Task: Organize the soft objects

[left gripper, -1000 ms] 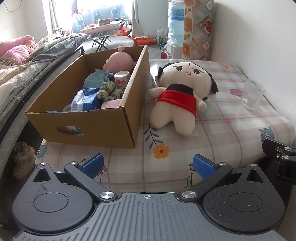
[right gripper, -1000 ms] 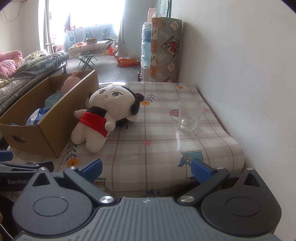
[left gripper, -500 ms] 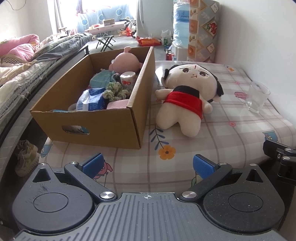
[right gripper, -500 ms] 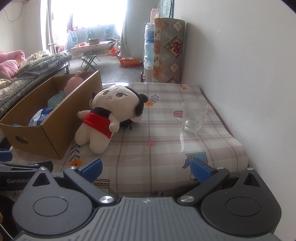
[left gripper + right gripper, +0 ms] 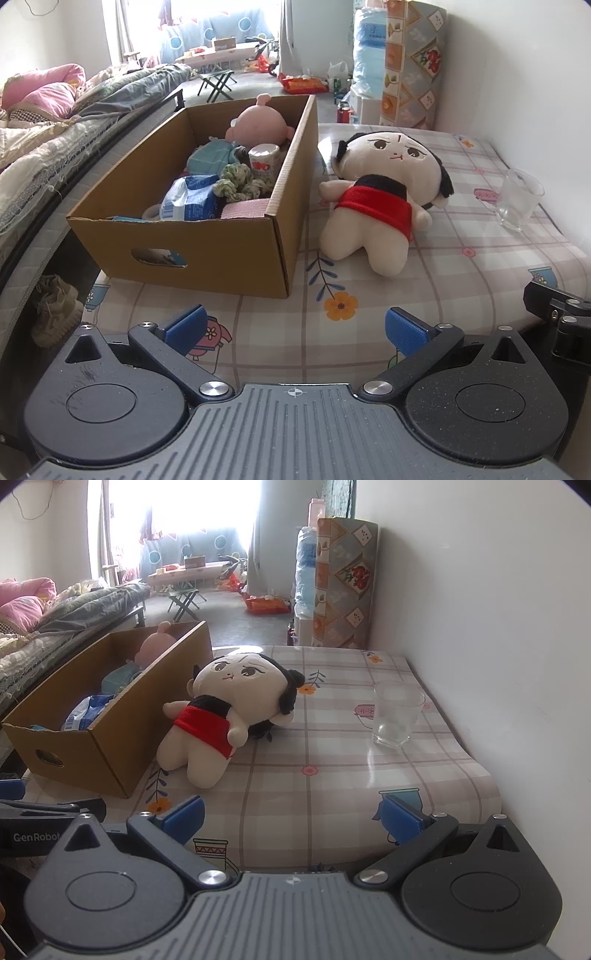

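Plush doll (image 5: 380, 199) lies beside the cardboard box (image 5: 207, 236), perhaps touching.

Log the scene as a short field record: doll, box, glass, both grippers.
plush doll: lying face up on the table, outside the box, against its right wall
cardboard box: open, partly filled with a pink plush and other items
glass: upright, right of the doll, apart from it
left gripper: open, empty, short of the box
right gripper: open, empty
tablecloth: checked
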Available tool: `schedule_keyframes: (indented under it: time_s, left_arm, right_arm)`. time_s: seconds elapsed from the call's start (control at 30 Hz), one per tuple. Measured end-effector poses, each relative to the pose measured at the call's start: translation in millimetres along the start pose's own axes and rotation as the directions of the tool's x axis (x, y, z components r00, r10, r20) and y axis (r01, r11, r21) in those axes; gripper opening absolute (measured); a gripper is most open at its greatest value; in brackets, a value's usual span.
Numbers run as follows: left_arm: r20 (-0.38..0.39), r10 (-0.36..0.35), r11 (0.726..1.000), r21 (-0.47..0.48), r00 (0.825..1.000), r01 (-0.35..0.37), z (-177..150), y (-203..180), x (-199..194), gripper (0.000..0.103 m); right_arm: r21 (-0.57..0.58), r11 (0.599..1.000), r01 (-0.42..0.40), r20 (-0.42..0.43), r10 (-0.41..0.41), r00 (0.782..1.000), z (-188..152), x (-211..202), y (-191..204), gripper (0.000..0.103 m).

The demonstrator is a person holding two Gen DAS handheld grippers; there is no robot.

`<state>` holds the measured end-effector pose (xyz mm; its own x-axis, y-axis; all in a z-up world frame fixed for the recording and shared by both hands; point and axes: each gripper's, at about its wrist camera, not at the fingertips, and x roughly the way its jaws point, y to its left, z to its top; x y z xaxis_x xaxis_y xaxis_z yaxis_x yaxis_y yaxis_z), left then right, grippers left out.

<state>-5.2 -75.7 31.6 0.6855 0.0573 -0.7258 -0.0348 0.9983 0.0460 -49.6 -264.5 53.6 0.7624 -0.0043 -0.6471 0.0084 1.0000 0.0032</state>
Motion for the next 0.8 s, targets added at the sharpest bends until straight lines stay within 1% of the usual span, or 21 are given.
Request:
schedule_keyframes:
  time_s: [0.8]
  left_arm:
    - [-0.015,0.002,1.000,-0.004,1.000,-0.002,-0.8,1.8,3.8,0.103]
  right_arm:
    - [-0.038,0.999,-0.004,-0.010,0.004,1.000,-1.1,4.5,6.1,0.103]
